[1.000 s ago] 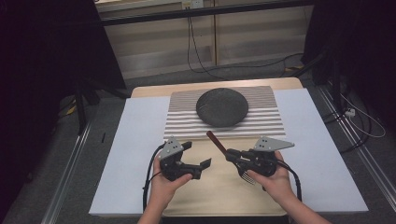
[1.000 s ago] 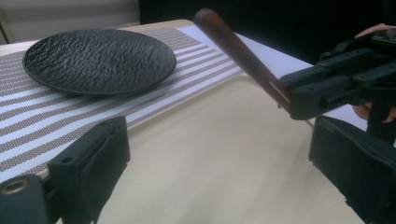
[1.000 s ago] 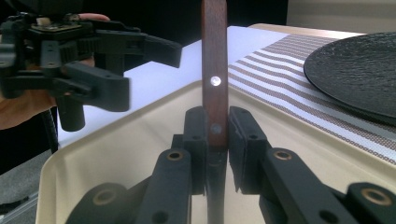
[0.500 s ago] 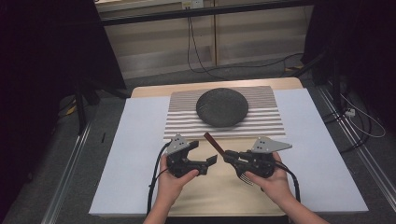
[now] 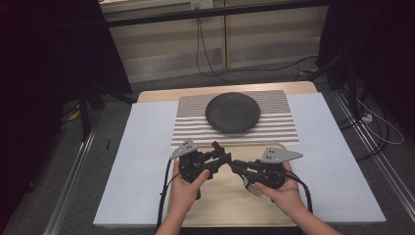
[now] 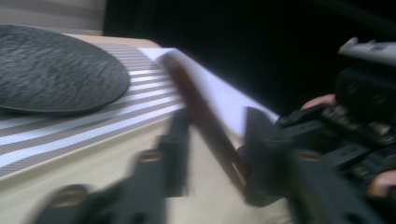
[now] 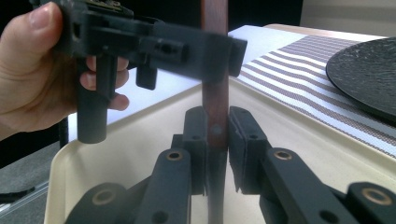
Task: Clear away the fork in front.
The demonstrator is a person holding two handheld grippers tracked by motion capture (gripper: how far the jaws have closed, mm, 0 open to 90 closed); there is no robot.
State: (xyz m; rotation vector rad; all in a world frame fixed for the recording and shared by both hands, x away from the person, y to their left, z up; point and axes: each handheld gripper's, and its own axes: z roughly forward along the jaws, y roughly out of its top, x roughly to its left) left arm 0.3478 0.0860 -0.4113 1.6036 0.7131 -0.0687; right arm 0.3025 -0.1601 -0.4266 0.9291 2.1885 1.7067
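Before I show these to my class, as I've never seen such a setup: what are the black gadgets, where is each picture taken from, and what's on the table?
There is no robot: a person holds a two-jaw tool in each hand. The wide picture comes from a fixed camera above the table. The two close-ups come from cameras riding on each tool, looking along its black jaws. A dark plate sits on a striped mat, with a beige tray nearer the person. The right tool is shut on a fork by its brown handle. The left tool has just been closing its jaws on the handle's far end, so both grip it.
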